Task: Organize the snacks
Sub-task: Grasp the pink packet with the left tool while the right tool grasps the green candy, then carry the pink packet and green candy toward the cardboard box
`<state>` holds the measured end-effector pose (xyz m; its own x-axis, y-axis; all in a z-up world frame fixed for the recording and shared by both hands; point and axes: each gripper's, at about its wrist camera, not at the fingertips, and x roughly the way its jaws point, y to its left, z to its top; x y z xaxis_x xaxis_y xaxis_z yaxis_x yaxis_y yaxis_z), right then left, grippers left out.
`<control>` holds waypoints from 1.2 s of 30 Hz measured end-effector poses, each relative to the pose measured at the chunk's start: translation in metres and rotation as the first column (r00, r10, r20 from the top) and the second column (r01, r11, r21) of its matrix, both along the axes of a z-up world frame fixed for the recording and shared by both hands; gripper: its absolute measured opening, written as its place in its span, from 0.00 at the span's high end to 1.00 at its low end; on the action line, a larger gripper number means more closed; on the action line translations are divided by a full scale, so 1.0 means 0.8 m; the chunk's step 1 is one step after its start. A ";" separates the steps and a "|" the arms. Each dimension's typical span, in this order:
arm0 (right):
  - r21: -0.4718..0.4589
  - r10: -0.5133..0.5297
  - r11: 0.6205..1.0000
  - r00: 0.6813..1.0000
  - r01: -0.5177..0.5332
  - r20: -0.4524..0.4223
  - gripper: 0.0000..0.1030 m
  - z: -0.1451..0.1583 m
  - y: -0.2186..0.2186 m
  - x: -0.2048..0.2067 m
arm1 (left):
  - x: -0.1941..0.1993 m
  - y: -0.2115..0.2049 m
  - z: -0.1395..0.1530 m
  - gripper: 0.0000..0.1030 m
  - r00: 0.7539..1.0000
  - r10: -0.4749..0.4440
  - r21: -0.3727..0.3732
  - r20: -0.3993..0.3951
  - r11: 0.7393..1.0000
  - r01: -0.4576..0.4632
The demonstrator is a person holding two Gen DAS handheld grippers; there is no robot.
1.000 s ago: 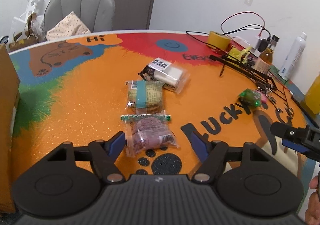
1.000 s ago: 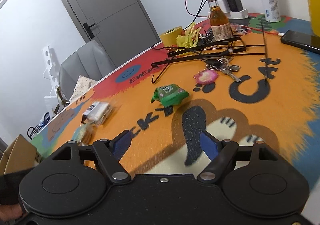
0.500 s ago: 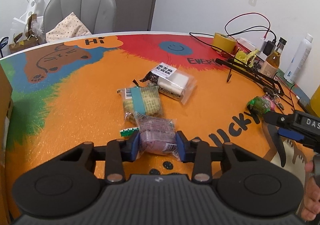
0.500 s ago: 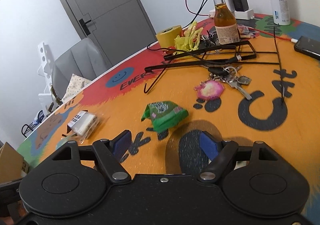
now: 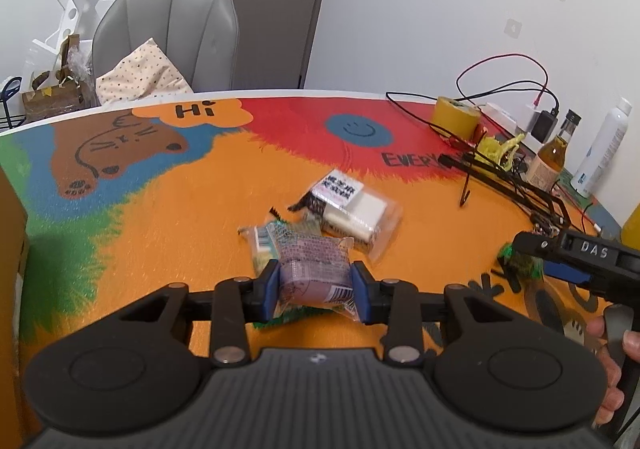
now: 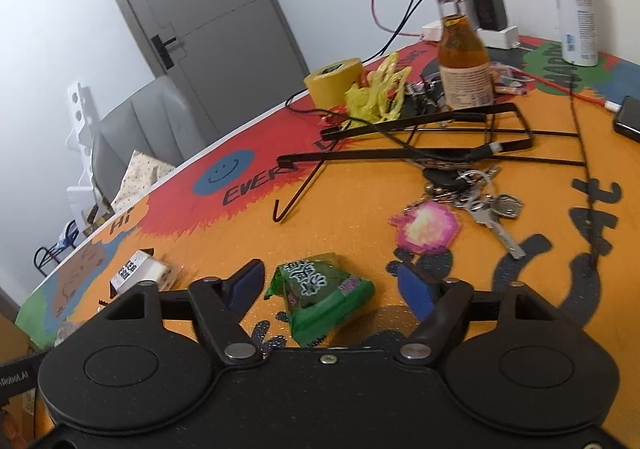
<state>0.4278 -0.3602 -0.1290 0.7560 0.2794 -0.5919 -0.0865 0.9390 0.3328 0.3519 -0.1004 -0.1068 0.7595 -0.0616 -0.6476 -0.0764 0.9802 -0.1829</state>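
Purple snack packet [image 5: 314, 273] in left tool [image 5: 315, 287]

The tablecloth [image 5: 168, 209] reads "Hi" and "EVERY"; the right claw [image 5: 532, 255] body reads "DAS".

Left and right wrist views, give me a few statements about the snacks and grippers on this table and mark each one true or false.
1. The left gripper is shut on the purple snack packet. True.
2. The right gripper is shut on the green snack packet. False: its jaws stand open on either side of the packet, which lies on the table.
3. The amber bottle lies on its side. False: it stands upright.
4. A bunch of keys lies on the table beyond the green snack packet. True.
5. The yellow tape roll sits next to the white-labelled snack packet. False: it is far off, by the cables.
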 end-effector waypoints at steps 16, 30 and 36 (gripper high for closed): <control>-0.040 0.004 0.999 1.000 -0.004 -0.005 0.68 0.024 0.023 -0.035 | 0.010 0.002 0.007 0.65 1.000 -0.016 -0.004 -0.006 1.000 0.016; -0.008 -0.056 0.998 0.996 0.057 0.074 0.68 0.049 0.067 -0.135 | -0.071 0.034 0.032 0.65 0.992 -0.106 -0.019 0.066 0.994 0.108; -0.025 -0.071 0.997 0.990 0.074 0.125 0.68 0.075 0.079 -0.178 | -0.095 0.044 0.045 0.65 0.985 -0.146 -0.022 0.097 0.989 0.149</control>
